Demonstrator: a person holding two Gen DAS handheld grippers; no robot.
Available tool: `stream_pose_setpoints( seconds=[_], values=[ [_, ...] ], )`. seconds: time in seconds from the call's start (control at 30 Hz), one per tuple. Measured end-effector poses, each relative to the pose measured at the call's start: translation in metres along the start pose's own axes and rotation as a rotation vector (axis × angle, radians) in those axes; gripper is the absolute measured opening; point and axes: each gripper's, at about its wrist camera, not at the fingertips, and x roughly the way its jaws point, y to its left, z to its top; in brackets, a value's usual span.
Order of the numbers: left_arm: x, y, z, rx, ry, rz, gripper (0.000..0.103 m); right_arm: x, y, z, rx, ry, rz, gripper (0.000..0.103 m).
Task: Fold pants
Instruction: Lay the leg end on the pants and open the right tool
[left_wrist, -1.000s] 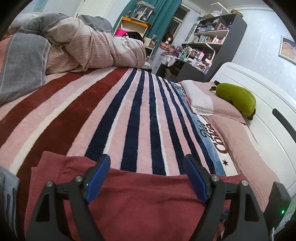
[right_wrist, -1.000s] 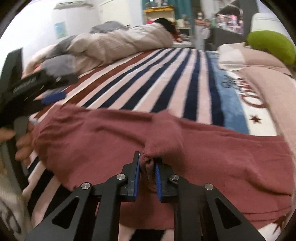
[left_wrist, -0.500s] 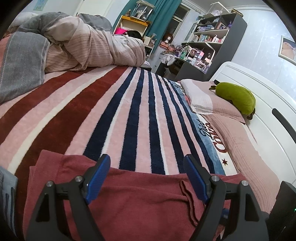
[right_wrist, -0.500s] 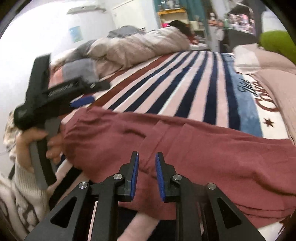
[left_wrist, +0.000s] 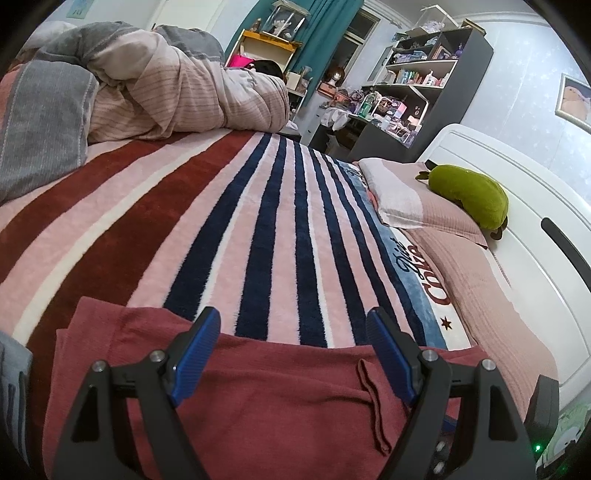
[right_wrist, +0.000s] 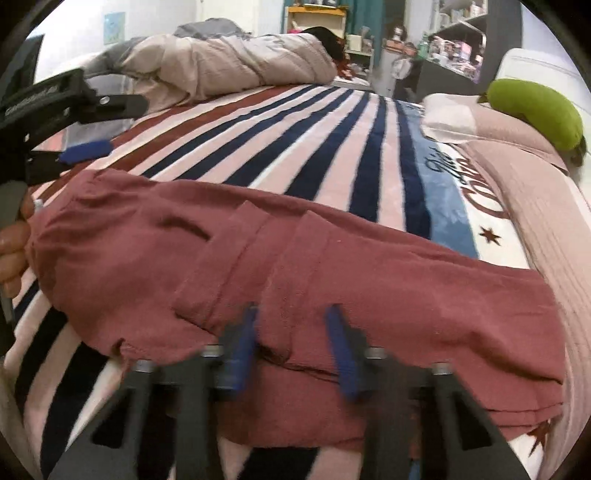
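Left wrist view: your left gripper (left_wrist: 291, 347) points shallowly downward over the maroon pants (left_wrist: 258, 406). Its blue pads (left_wrist: 194, 354) are spread wide and grip nothing, and the far edge of the pants runs beneath the gap.

Right wrist view: your left hand (right_wrist: 14, 243) grips that tool's handle at the left end of the pants. Your right gripper (right_wrist: 291, 339) tilts steeply down over their near edge. Its pads (right_wrist: 242, 343), blurred, are parted, with cloth under the gap and nothing pinched.

The pants (right_wrist: 332, 280) lie flat, left to right, across the near part of the striped blanket (right_wrist: 332, 147).
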Motion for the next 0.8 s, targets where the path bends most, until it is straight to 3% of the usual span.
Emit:
stream_pose_setpoints(
  seconds=[0.13,0.37,0.53,0.67,0.8],
  values=[
    [0.0,0.0,0.0,0.001,0.001,-0.002,0.078,-0.005,-0.01,0.003,0.024,-0.012,-0.024,0.002],
    [0.0,0.002,0.0,-0.01,-0.002,0.004,0.078,-0.024,-0.021,0.038,0.15,-0.076,0.142,0.001],
    [0.0,0.004,0.001,-0.014,-0.002,0.002,0.078,-0.012,-0.005,0.036,0.167,-0.025,0.23,0.001],
    [0.0,0.004,0.0,-0.015,-0.003,-0.004,0.078,0.005,0.0,0.023,0.152,0.039,0.214,0.001],
    [-0.001,0.003,0.0,-0.019,-0.009,-0.012,0.078,0.002,0.0,0.022,0.178,0.017,0.245,0.001]
  ],
)
